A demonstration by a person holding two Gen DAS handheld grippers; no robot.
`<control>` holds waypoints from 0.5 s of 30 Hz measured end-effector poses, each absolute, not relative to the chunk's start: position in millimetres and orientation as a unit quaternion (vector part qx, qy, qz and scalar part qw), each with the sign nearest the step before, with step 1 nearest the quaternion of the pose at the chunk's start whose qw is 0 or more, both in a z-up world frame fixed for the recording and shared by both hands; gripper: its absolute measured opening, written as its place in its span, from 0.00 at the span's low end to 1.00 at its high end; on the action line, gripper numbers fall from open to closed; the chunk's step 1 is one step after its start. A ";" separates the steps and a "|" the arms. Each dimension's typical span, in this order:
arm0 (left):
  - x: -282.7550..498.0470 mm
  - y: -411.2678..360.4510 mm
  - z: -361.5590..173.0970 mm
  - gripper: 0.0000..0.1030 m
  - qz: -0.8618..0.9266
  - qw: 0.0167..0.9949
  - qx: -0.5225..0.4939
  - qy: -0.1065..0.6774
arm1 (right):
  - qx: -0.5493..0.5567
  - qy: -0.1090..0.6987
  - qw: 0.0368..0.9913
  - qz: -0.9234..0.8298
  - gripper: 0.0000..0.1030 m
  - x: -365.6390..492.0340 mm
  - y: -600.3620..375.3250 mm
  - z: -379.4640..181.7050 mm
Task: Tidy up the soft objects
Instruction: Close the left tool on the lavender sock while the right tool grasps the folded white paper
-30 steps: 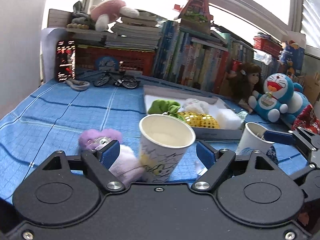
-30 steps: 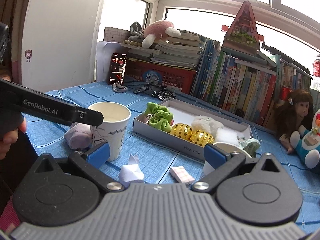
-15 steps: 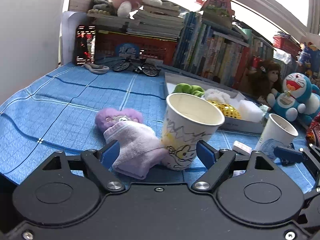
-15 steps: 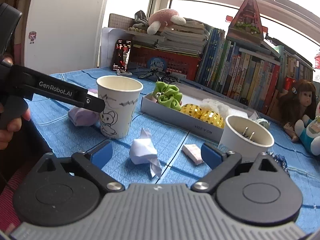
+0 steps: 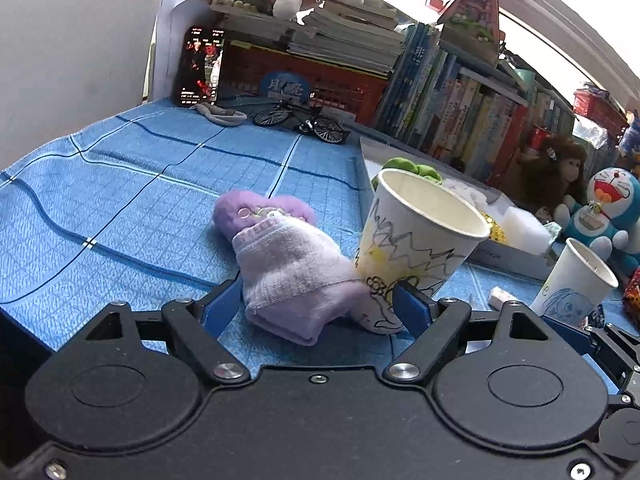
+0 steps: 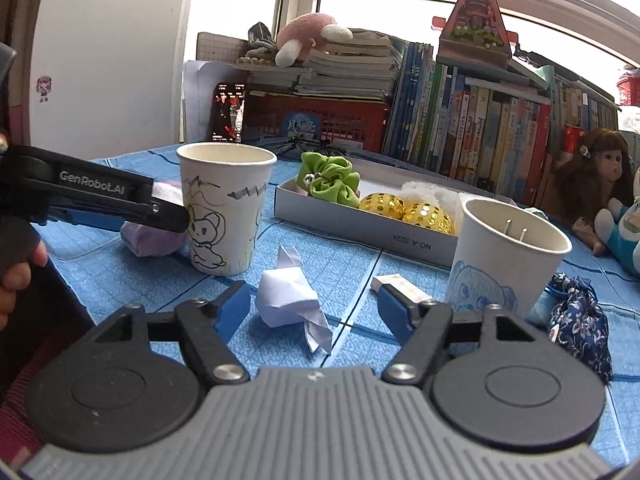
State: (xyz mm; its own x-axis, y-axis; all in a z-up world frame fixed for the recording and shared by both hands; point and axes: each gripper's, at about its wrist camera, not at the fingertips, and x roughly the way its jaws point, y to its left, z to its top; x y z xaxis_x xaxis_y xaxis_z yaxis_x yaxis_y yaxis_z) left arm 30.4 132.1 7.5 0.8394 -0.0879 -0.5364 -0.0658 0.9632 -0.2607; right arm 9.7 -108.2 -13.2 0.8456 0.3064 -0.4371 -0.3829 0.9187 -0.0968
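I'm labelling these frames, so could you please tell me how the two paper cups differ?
The white paper cup with black cartoon drawings shows nothing inside, while the white paper cup with a blue face drawing holds two thin metal prongs. The black-drawn cup stands against a lilac sock. Both stand upright and open.

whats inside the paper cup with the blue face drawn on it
In the right wrist view, two thin metal prongs stand up inside the blue-face cup, near its back wall. What they belong to and the cup's bottom are hidden by its front wall.
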 end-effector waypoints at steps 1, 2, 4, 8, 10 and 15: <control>30.9 132.0 5.9 0.80 -0.005 0.949 -0.133 0.285 | -0.092 0.212 0.956 0.180 0.75 10.2 -107.2 -14.3; 31.5 131.8 5.1 0.80 -0.004 0.949 -0.132 0.286 | -0.093 0.213 0.956 0.179 0.75 10.8 -106.2 -15.4; 32.8 131.2 3.2 0.80 -0.004 0.949 -0.132 0.287 | -0.094 0.212 0.956 0.178 0.73 11.3 -104.5 -17.2; 33.7 132.9 -0.5 0.76 -0.006 0.948 -0.135 0.290 | -0.094 0.209 0.957 0.176 0.71 12.6 -101.5 -19.1; 32.9 133.6 -1.3 0.63 -0.014 0.947 -0.133 0.291 | -0.091 0.210 0.957 0.177 0.70 13.9 -100.8 -20.1; 29.6 136.3 -1.4 0.41 -0.008 0.948 -0.128 0.292 | -0.090 0.213 0.956 0.182 0.70 16.3 -98.4 -21.1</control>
State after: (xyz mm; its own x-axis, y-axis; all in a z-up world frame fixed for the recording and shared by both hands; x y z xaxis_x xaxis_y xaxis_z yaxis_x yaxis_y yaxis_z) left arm 29.6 136.3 -1.4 0.8292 -0.0891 -0.5518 -0.0601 0.9673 -0.2464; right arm 16.3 -98.4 -21.1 0.8426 0.3101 -0.4403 -0.3866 0.9175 -0.0937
